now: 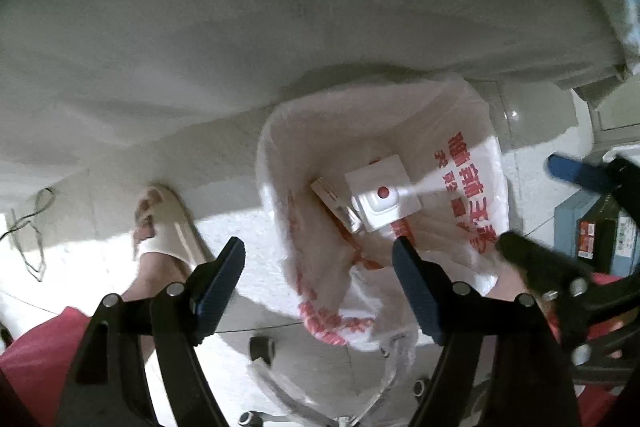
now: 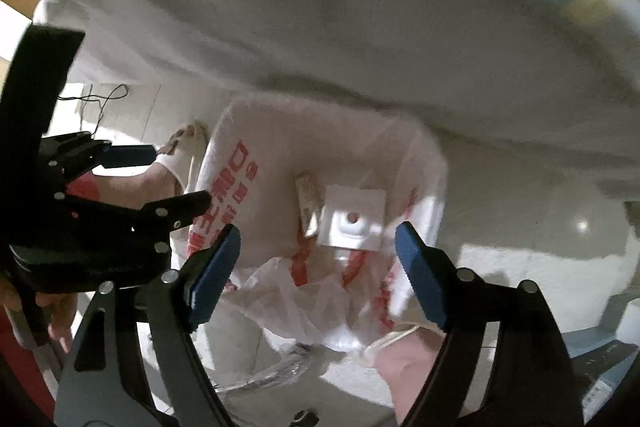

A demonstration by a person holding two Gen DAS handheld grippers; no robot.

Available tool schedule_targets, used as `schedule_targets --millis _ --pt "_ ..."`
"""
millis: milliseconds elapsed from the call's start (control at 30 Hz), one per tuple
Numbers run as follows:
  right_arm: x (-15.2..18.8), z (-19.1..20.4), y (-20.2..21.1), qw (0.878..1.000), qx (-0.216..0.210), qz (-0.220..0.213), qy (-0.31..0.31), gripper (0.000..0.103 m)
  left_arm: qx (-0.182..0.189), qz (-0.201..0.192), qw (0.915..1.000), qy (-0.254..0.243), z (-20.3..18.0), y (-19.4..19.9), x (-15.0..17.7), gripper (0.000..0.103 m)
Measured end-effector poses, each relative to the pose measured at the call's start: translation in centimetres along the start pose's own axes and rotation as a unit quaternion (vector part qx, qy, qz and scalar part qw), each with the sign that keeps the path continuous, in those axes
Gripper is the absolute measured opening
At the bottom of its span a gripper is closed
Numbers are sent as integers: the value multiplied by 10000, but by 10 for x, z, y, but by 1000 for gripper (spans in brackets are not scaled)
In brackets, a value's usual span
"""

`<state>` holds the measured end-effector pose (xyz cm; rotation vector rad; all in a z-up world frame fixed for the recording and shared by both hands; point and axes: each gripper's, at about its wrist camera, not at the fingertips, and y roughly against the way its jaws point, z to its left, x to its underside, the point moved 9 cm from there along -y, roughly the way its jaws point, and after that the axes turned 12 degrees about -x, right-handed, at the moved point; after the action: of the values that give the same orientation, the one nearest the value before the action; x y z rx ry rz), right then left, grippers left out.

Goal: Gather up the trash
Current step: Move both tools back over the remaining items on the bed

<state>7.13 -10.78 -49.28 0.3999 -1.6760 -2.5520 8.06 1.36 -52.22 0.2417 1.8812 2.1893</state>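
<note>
1. The left tongs [image 1: 318, 269] stand wide apart and empty, pointing down over the white plastic bag with red print [image 1: 472, 187]; neither blue pad touches the film.
2. The right tongs [image 2: 318, 263] are likewise spread wide, with nothing between the pads, hanging above the same bag's mouth.
3. The trash already lies at the bottom of the bag: a flat white square packet with a red dot [image 1: 382, 193] and, touching it on one side, a small tan printed carton [image 1: 336, 205].
4. The bag sits on the pale tiled floor [image 1: 248, 235], just beside the edge of a white bed sheet [image 1: 280, 7] and near a foot in a cream slipper [image 1: 168, 227].
5. Judged from this, the drop looks finished and the step in hand is to clear the bag.
6. To do it well, each pair should lift straight up, pads kept apart, so no fold of film is snagged and the mouth stays open.
7. The two pairs hang close together, so they are best drawn apart as they rise.
8. A caught rim could tip the light bag and spill the pieces.
</note>
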Motion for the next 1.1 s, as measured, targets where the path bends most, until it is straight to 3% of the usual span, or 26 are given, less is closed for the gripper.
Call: schedule_targets --millis 200,333,500,600,700,867,1000,1100 --pt "-3 22 71 9957 724 -510 257 93 -196 -103 9997 -100 12 46 13 74" --pt "-2 45 117 9963 480 -559 443 93 -290 -426 9983 -276 26 99 21 74" --pt "-24 75 230 9815 650 -1628 771 93 -154 -732 9968 -286 52 177 24 75" --pt "-34 92 297 9670 833 -2164 1057 96 -37 -1029 9943 -262 69 230 10 84" --pt "-45 105 353 9574 960 -2364 1350 96 116 -1247 9910 -464 82 281 -6 90" --pt "-64 113 417 9384 1283 -2691 1749 96 -198 -1556 9848 -746 99 347 -46 93" --pt "-89 111 440 9232 1515 -2913 1996 96 -325 -1619 9804 -1074 98 372 -83 94" --pt "-116 98 437 9167 1903 -2784 2142 96 -465 -1653 9772 -1248 97 379 -121 94"
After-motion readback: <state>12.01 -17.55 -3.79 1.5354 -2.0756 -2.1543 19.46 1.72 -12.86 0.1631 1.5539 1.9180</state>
